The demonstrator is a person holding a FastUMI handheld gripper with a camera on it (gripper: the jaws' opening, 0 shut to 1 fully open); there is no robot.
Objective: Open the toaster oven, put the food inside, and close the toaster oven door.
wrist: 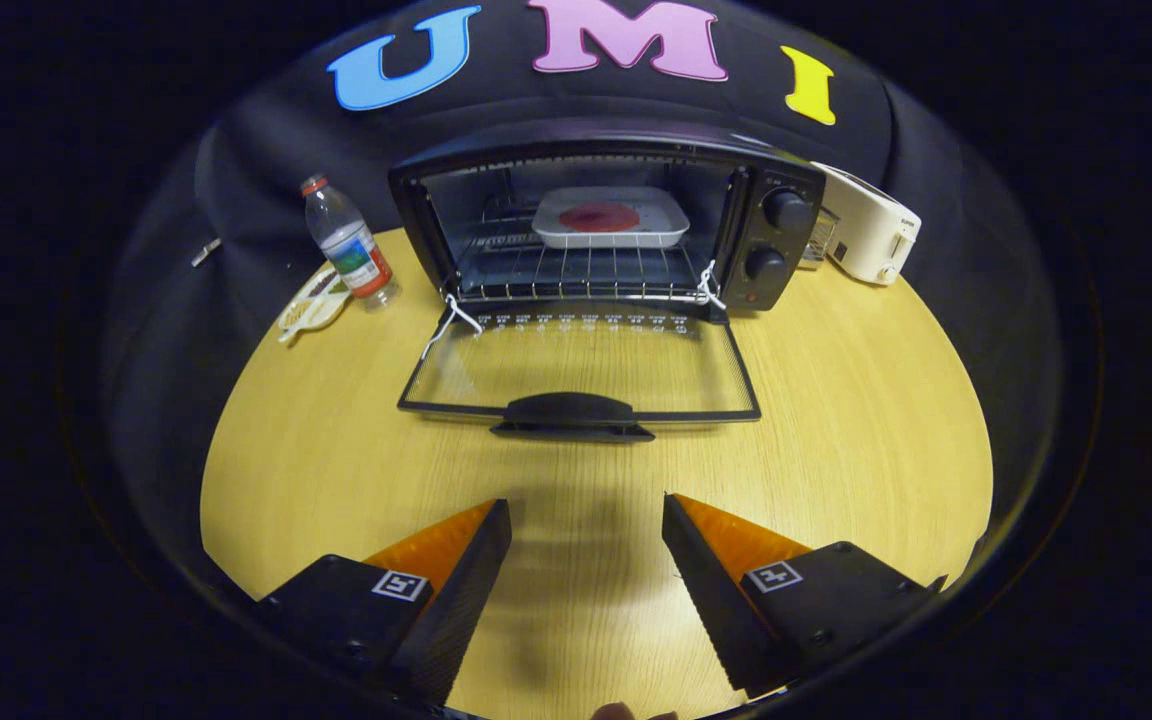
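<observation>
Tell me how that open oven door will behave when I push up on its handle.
The door probably swings stiffly on its hinge, lifted at the handle. Its glass pane looks fragile, so push gently. The gripper is open, empty, short of it.

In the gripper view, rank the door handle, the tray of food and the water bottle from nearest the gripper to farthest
From the open gripper:
1. Door handle, just ahead of the fingers, on the lowered door.
2. Water bottle, beyond, left of the toaster oven.
3. Tray of food, deep inside on the rack.
</observation>
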